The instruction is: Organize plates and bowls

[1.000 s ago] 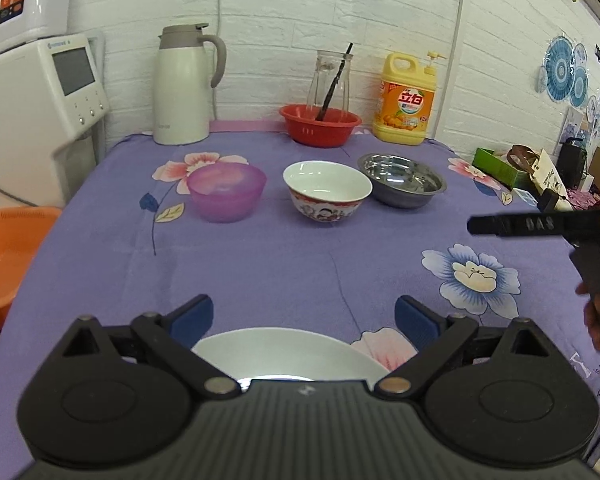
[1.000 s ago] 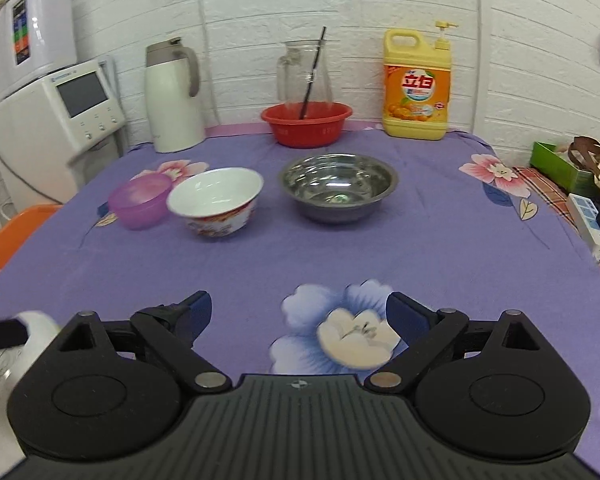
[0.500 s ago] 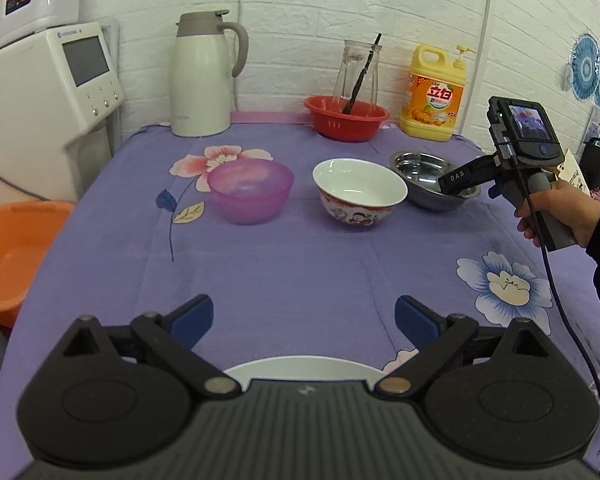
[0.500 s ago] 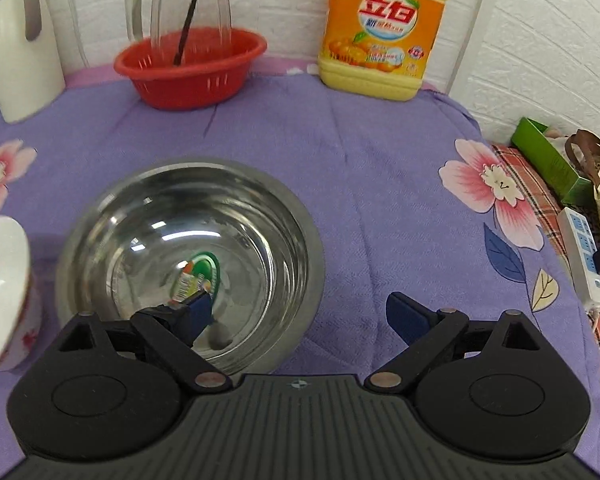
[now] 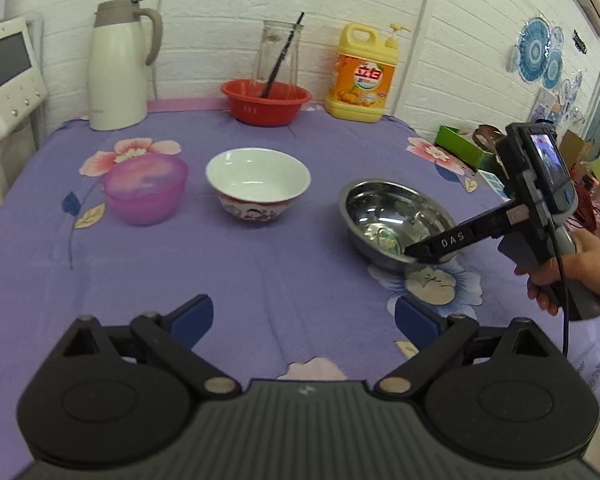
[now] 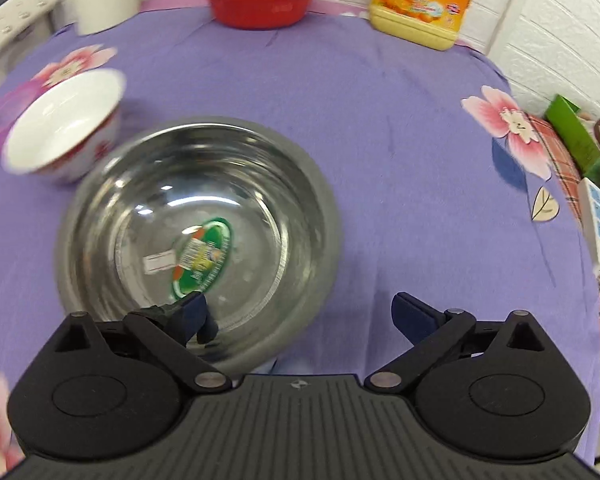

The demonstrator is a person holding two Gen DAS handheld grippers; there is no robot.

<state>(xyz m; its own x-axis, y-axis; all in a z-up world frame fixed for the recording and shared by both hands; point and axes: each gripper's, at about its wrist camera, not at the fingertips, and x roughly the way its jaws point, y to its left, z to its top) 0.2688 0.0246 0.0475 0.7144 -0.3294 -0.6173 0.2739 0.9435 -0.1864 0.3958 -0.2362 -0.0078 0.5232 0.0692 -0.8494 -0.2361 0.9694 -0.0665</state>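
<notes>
Right tongs (image 6: 298, 312) stood with their jaws wide apart and pitched steeply down at the shiny round stainless-steel bowl (image 6: 204, 236), one blue pad hanging inside its near wall and the other outside over the purple flowered tabletop (image 6: 400, 128), so the rim lay between them without either pad pressing on it. That straddle was the relation the coming move seemed to turn on: closing would likely pinch the near rim, on the side nearest the person's right hand (image 5: 580, 272).

Left tongs (image 5: 300, 316) were likewise spread apart and empty, held back over bare cloth, well apart from all three bowls. From them the steel bowl lay ahead and to the right, the white ceramic bowl with red pattern (image 5: 258, 184) straight ahead, and the translucent purple plastic bowl (image 5: 146, 188) ahead to the left. The three stood in a row across the tabletop, none touching.
</notes>
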